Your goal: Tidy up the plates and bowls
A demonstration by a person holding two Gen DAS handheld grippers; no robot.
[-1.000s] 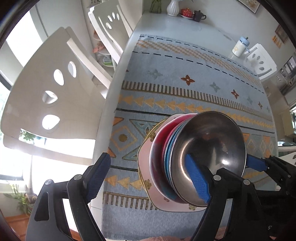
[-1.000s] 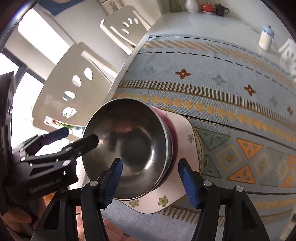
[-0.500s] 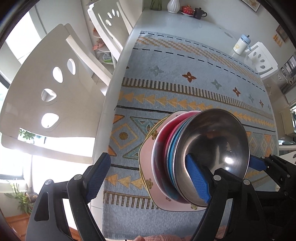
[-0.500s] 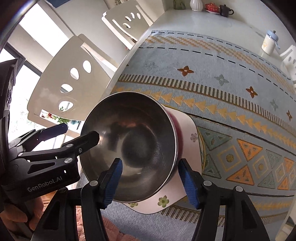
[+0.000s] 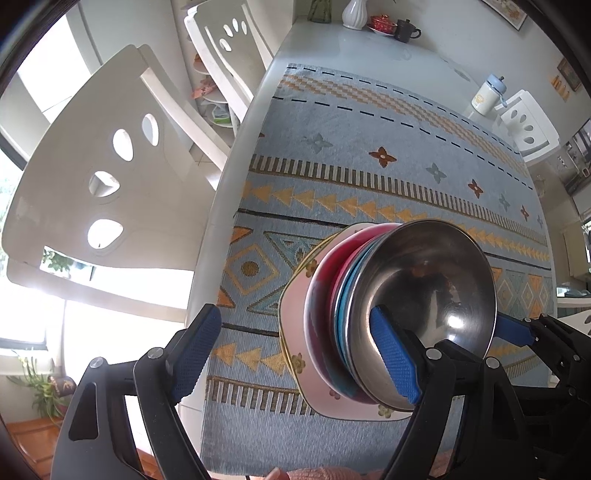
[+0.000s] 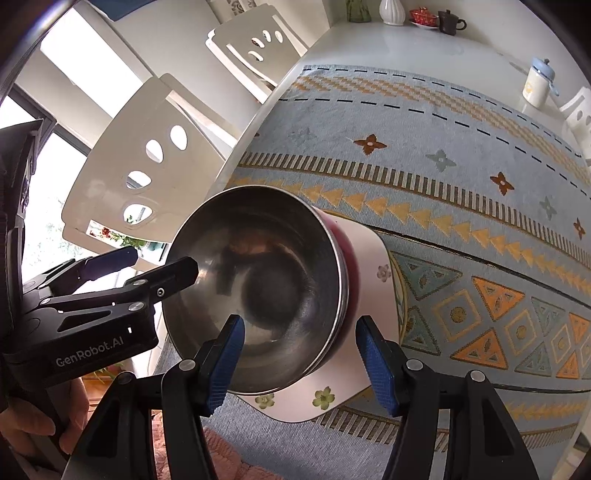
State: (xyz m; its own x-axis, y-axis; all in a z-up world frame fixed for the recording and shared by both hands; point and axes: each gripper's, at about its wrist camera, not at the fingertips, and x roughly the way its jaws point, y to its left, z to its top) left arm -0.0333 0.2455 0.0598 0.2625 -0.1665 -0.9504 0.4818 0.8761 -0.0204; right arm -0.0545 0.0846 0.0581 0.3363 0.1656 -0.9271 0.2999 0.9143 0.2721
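Note:
A stack stands near the table's front edge: a steel bowl (image 5: 428,291) (image 6: 258,291) on top, a blue bowl (image 5: 345,295) and a red bowl (image 5: 321,306) (image 6: 351,266) under it, all on a pink flowered plate (image 5: 291,314) (image 6: 369,332). My left gripper (image 5: 295,354) is open to the stack's left; its right finger (image 5: 395,358) lies against the steel bowl's rim. My right gripper (image 6: 299,362) is open, its two blue pads on either side of the stack's near edge. The left gripper shows in the right wrist view (image 6: 144,273).
A patterned blue cloth (image 5: 369,177) covers the white table. White chairs (image 5: 92,177) stand along the left side. A vase (image 5: 354,13), a red dish, a dark cup (image 5: 406,29) and a lidded jar (image 5: 487,94) stand at the far end.
Both views have risen and pulled back slightly from the stack. The stack and the jaw openings look the same.

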